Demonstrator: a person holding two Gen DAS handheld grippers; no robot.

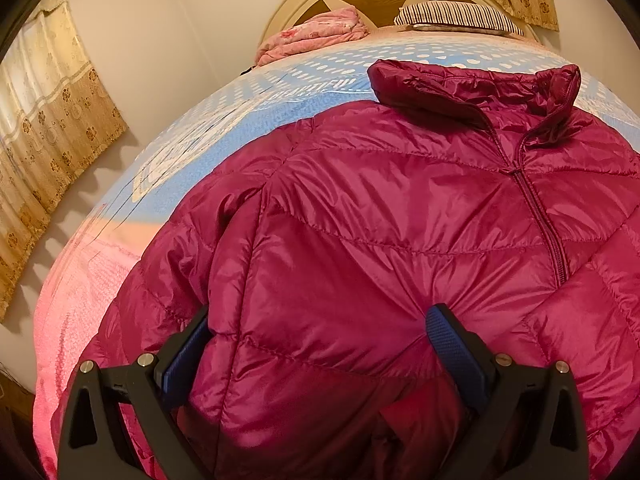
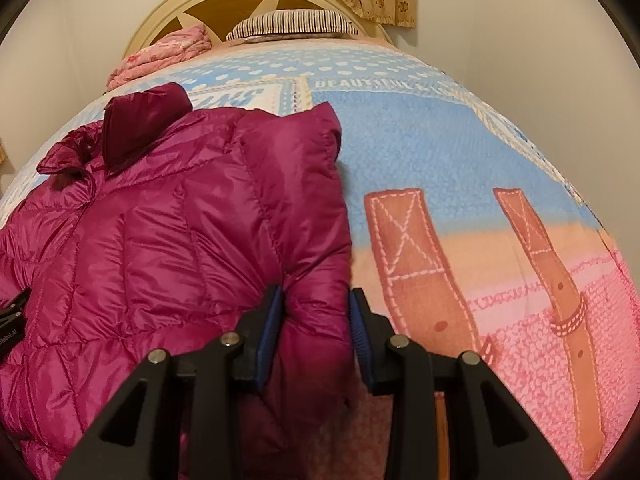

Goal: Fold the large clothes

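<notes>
Left gripper (image 1: 320, 344) spread over jacket (image 1: 400, 220); right gripper (image 2: 316, 316) pinching its edge; bedspread (image 2: 440, 152) beside.

Black fingers (image 1: 532, 404), blue ribbed pads (image 2: 269, 326), silver screws (image 2: 398, 340)

We have our left gripper (image 1: 316, 340) set low over the near hem of the jacket (image 1: 400, 208), jaws spread wide, a thick bulge of its padding sitting between the blue pads (image 1: 444, 344) without being pinched. Our right gripper (image 2: 316, 324) sits at the jacket's right edge, jaws narrower, pads pressed against both sides of a puffy fold. At the jacket's left side in the right wrist view, a sliver of our left gripper shows.
</notes>
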